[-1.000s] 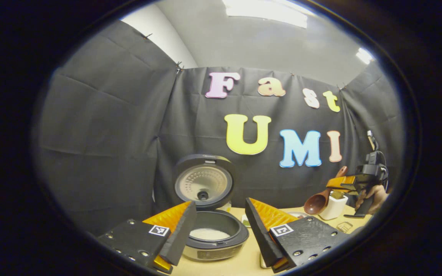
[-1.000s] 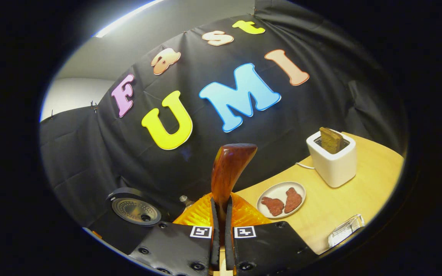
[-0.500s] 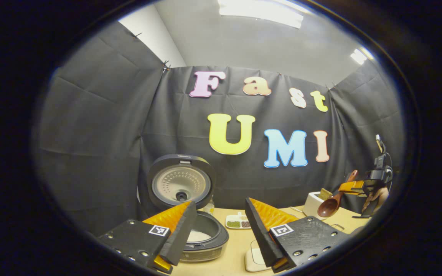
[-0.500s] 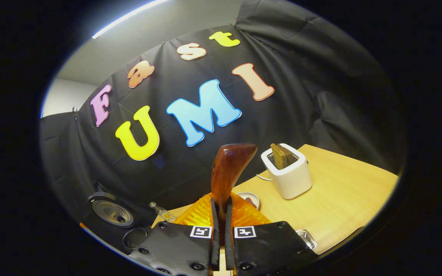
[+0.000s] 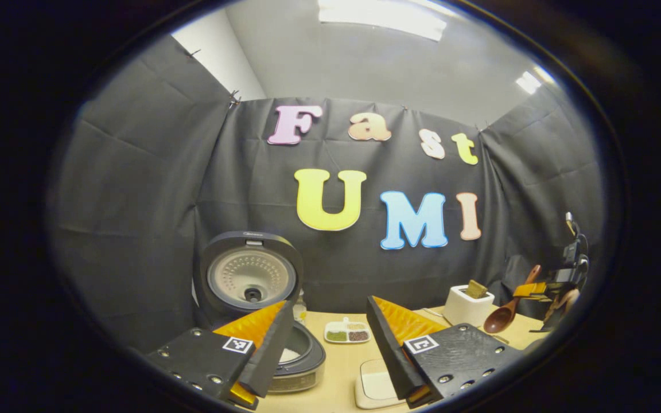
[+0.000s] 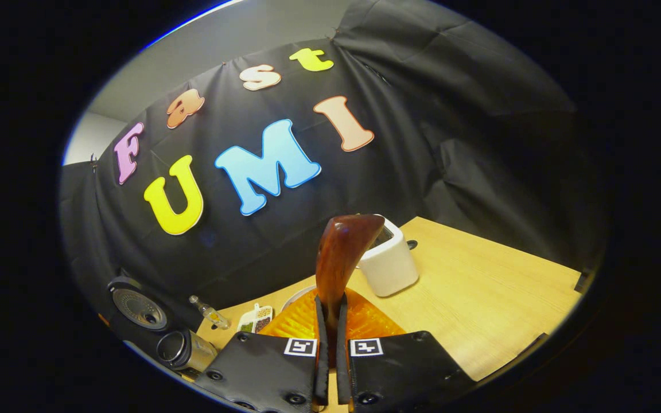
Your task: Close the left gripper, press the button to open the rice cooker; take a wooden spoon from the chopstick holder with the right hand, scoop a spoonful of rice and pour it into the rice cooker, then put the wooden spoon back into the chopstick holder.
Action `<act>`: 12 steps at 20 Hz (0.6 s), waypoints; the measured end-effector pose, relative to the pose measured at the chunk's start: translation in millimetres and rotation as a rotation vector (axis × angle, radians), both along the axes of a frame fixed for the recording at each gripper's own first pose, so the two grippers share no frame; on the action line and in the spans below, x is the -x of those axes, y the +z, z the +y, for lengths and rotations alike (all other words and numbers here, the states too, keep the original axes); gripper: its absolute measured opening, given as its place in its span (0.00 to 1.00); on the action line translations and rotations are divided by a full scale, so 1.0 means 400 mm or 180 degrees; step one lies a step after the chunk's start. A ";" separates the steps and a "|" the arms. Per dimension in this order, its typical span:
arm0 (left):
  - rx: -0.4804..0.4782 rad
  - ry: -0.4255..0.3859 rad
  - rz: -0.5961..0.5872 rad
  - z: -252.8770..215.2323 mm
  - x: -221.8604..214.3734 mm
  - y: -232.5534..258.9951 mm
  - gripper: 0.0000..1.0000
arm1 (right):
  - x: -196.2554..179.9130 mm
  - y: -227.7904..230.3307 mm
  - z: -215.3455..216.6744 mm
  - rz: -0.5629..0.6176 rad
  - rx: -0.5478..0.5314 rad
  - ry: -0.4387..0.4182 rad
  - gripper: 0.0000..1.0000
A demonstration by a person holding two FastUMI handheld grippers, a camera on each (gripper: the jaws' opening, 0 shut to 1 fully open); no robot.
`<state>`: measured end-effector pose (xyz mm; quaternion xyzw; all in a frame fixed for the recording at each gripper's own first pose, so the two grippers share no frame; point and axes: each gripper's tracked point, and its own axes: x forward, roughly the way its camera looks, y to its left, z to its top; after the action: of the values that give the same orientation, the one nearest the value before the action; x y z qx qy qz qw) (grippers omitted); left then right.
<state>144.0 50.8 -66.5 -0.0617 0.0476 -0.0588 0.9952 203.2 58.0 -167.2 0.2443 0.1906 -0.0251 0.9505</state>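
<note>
Light wooden table [image 6: 479,287], open rice cooker [image 5: 299,358], white toaster [image 6: 389,265], sectioned dish [image 5: 346,332], perhaps grains

Black cloth [image 5: 135,189] hangs in creased panels on all sides of the booth, pinned along its top edge. Above the cloth a grey wall [image 5: 365,63] rises to a bright ceiling light panel [image 5: 382,12], with a smaller light [image 5: 528,82] off to the right. A white wall [image 5: 224,54] shows at the upper left. Below, a pale wood-grain counter [image 6: 479,298] runs up to the cloth.

Left gripper [image 5: 325,338] agape, right gripper [image 6: 330,344] clamped.
</note>
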 end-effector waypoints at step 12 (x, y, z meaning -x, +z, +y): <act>-0.0059 0.0008 0.0038 0.001 0.005 -0.008 0.78 | 0.055 -0.127 -0.013 0.0236 0.0326 0.0053 0.07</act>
<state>142.1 51.1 -69.6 -0.0529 0.0539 -0.0568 0.9955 181.1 52.8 -218.2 0.1927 0.2262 -0.0360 0.9542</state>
